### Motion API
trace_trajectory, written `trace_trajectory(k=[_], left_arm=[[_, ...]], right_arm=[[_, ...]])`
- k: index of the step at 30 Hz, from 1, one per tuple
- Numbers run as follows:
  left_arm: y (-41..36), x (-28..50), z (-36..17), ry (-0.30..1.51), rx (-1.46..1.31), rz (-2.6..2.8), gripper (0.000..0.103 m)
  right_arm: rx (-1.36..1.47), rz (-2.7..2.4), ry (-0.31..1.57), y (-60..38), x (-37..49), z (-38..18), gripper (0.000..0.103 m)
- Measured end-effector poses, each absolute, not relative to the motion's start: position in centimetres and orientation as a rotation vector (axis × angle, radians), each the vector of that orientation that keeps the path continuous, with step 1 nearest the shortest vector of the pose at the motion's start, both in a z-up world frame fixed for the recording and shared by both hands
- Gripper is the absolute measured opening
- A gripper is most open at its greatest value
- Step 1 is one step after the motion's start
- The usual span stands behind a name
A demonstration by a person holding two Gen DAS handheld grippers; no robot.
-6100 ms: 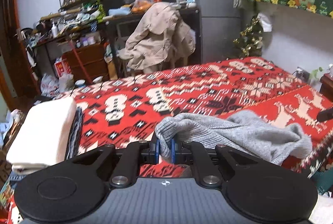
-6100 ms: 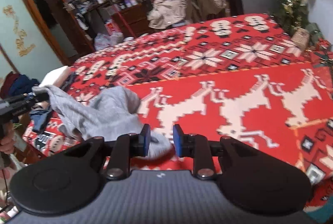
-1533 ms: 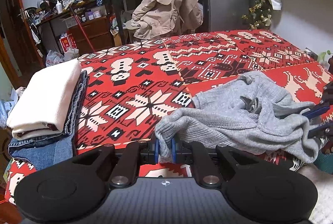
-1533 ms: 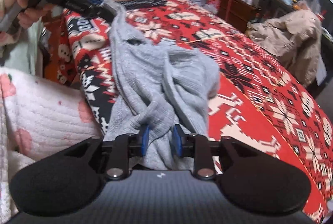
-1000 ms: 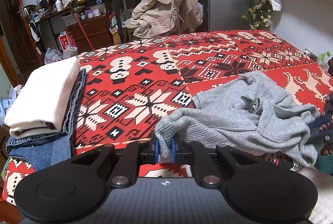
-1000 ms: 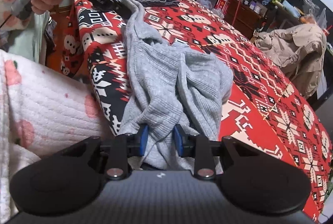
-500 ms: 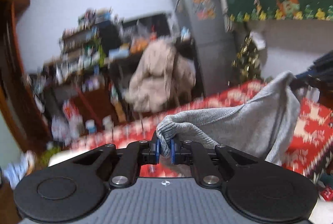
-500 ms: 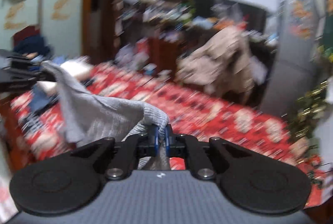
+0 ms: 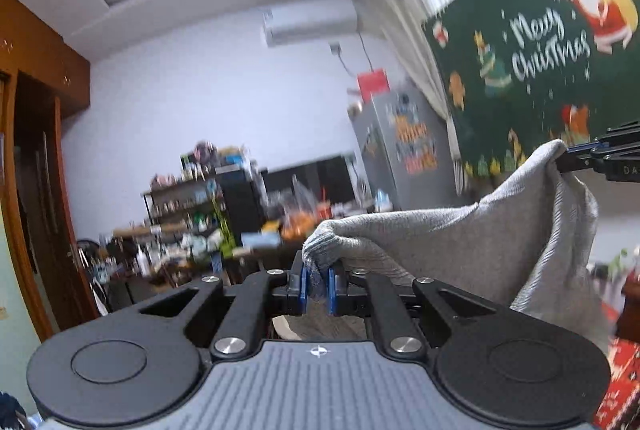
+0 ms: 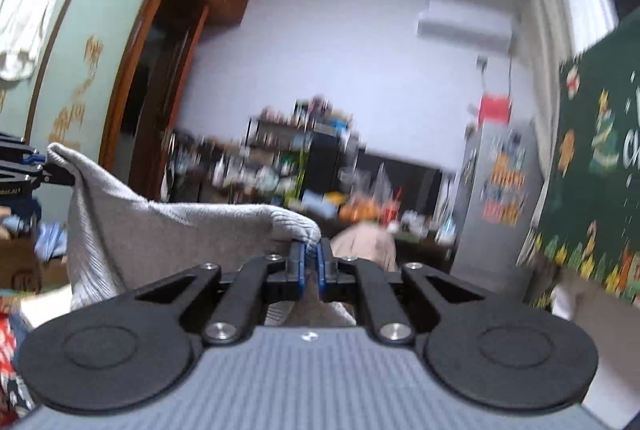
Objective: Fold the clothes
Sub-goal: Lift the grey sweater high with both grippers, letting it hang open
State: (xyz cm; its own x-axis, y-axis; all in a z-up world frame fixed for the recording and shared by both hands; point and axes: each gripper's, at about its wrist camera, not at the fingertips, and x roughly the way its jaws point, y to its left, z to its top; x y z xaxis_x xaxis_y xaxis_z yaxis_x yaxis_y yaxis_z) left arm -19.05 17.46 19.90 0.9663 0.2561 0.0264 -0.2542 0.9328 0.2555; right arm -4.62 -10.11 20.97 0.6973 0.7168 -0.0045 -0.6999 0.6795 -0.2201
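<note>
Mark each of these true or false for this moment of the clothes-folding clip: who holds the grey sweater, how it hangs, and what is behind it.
1. Both grippers are shut on the grey sweater. True: the left gripper pinches one edge, the right gripper another.
2. The sweater lies flat on the bed. False: it hangs in the air, stretched between the two grippers.
3. A green Christmas banner hangs on the wall. True.
4. The right gripper's jaws stand wide open. False: they are pressed onto a fold of sweater.
5. An air conditioner is mounted high on the white wall. True.
</note>
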Motion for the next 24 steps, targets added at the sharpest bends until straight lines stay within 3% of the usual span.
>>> trace_trajectory(k=[5, 14, 19, 24], left_arm=[[16.4, -22.5, 22.5, -0.045, 0.258, 0.238, 0.009], [15.4, -23.5, 22.1, -0.036, 0.285, 0.206, 0.009], [17.6, -18.0, 18.0, 0.108, 0.242, 0.201, 0.009], [21.3, -9.6, 10.9, 0.299, 0.152, 0.185, 0.009]], right_arm=[[-0.179, 0.793, -0.160, -12.5, -8.3, 24.8, 0.006], [-0.123, 0.800, -0.192, -16.6, -12.9, 26.2, 0.006], [-0.150, 0.819, -0.063, -13.9, -8.5, 22.9, 0.006], [-0.188, 0.825, 0.134, -8.3, -1.4, 15.6, 0.006]])
